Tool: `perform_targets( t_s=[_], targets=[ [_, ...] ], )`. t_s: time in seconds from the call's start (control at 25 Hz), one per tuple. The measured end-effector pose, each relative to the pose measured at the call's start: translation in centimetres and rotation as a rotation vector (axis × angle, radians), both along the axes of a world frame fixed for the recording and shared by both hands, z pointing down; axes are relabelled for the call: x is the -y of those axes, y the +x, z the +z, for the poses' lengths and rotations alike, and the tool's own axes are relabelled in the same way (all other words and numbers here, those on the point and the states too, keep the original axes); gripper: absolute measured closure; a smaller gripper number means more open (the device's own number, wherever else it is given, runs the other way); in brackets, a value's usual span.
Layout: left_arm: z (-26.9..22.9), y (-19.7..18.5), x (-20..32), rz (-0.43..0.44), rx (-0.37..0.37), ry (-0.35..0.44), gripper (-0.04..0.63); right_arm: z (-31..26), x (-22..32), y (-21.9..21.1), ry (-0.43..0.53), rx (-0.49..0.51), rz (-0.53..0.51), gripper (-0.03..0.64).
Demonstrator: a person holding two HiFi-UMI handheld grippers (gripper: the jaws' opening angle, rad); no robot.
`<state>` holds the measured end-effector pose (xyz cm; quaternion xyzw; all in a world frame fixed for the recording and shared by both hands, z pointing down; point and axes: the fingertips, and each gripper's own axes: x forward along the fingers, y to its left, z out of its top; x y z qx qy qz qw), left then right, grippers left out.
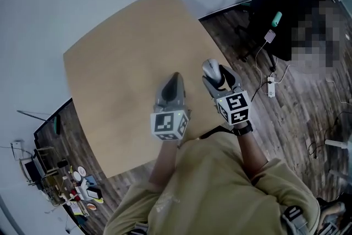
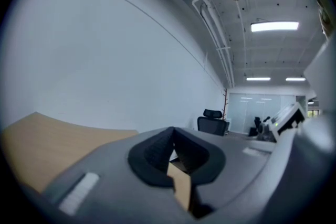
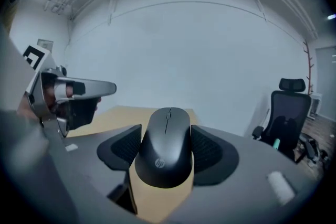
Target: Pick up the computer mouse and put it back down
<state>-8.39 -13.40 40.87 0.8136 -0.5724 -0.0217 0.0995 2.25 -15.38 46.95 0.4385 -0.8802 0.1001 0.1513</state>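
A dark computer mouse (image 3: 167,147) sits lengthwise between the pads of my right gripper (image 3: 167,139), which is shut on its sides. In the head view the mouse (image 1: 210,69) and right gripper (image 1: 213,72) hang over the right edge of the light wooden table (image 1: 121,63). My left gripper (image 1: 175,78) is over the table's near part, its jaws drawn together to a point with nothing held. In the left gripper view the left gripper (image 2: 173,150) shows its pads almost meeting, with a sliver of table (image 2: 37,144) below. The left gripper (image 3: 68,96) also shows at the left of the right gripper view.
A black office chair (image 1: 291,8) stands on the dark wood floor to the right, with a white power strip (image 1: 270,87) and cables near it. Small clutter (image 1: 77,184) lies on the floor at the lower left. A white wall lies beyond the table.
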Motion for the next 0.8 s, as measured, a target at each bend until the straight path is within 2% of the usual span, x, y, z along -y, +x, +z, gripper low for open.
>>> perform_targets(
  t_s=[0.16,0.44,0.6,0.8],
  targets=[
    [3.2,1.2,0.8,0.033,-0.02,-0.075,0.6,7.0,0.1,2.9,-0.139,-0.061,0.07,0.319],
    [7.3,1.5,0.8,0.056,-0.003,-0.166,0.6,18.9,-1.9,5.0,-0.338,-0.172,0.066,0.319],
    [8.8,1.0,1.0,0.055,0.001,-0.196,0.599,23.7,-3.3,4.7,-0.403,-0.207,0.042,0.319],
    [9.7,0.2,1.0,0.044,0.0,-0.209,0.598,26.9,-4.4,4.1,-0.473,-0.217,0.021,0.318]
  ],
)
